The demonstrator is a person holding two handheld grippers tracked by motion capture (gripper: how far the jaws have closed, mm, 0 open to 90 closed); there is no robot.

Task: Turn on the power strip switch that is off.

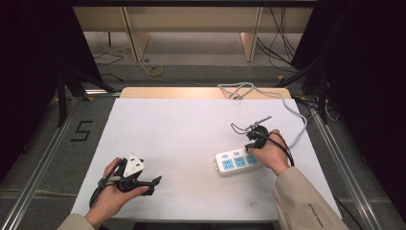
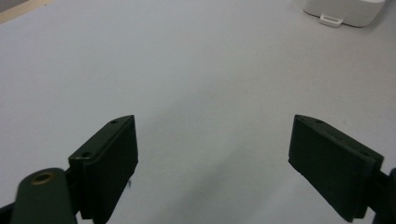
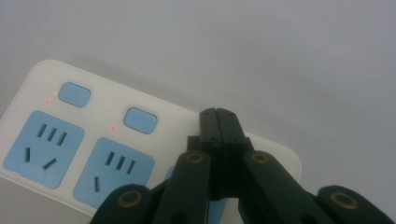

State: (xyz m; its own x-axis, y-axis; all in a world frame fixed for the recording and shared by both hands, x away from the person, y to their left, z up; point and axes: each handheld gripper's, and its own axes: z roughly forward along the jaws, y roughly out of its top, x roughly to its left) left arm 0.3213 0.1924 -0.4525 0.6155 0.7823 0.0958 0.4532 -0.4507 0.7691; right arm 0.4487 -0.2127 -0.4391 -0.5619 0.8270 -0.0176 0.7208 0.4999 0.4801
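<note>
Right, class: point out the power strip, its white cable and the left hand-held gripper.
power strip [image 1: 235,162], high view, blue socket face.
white cable [image 1: 292,109], high view, mid-run.
left hand-held gripper [image 2: 212,163], left gripper view, gap between open jaws.

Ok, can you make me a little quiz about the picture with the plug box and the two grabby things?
1. True or false: the left hand-held gripper has its jaws spread wide apart.
2. Over what does the right hand-held gripper hang? A) a yellow tape roll B) the white power strip C) a book
3. Fill in the missing word: the sockets on the power strip are coloured ____.

Key
1. True. In the left gripper view there is bare table between the jaws.
2. B. Its jaws are pressed together above the strip's third socket.
3. Blue, like the buttons above them.
</note>
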